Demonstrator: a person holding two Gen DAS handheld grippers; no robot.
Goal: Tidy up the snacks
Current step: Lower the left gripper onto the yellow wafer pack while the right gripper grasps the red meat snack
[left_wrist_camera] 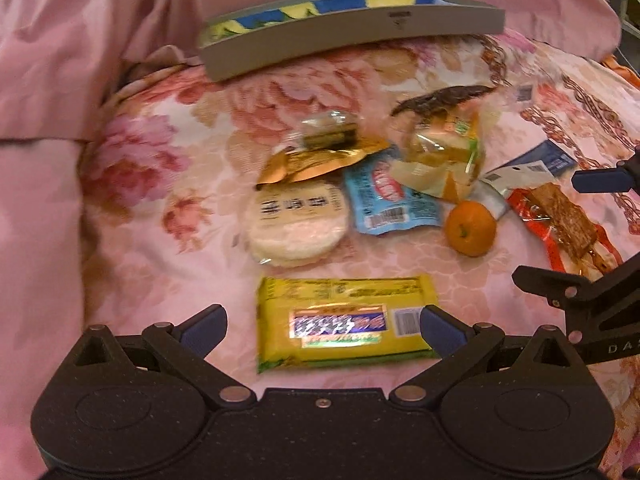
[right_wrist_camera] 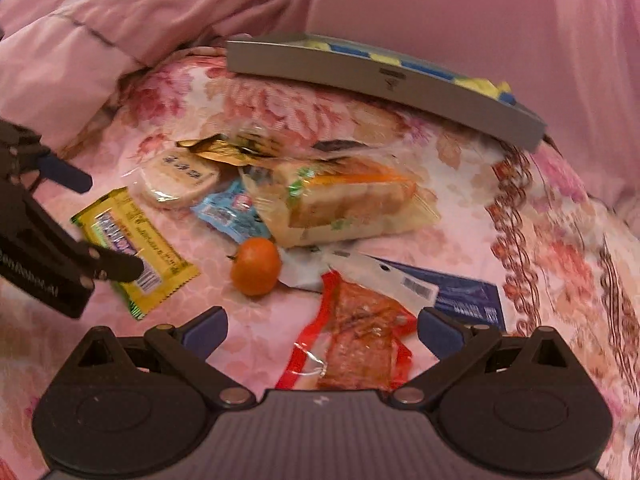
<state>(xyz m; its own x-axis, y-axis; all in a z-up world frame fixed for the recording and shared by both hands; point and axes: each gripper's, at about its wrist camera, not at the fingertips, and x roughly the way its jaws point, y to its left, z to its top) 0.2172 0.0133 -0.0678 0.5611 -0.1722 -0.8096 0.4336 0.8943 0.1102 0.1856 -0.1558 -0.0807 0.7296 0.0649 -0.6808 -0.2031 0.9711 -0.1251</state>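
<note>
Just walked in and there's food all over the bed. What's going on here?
A person holding a gripper in each hand is sorting snacks on a floral bedspread. Both grippers are open and empty. The left gripper is lined up on a yellow packet; the right gripper is over a red packet. Rice crackers, a blue pouch, bagged bread and an orange lie loose. A grey tray at the back already holds a blue and yellow pack.

Yellow snack packet [left_wrist_camera: 344, 322] flat between the left jaws, red jerky pouch [right_wrist_camera: 356, 344] between the right jaws, mandarin [right_wrist_camera: 256, 266] and bread bag [right_wrist_camera: 340, 204] beyond
</note>
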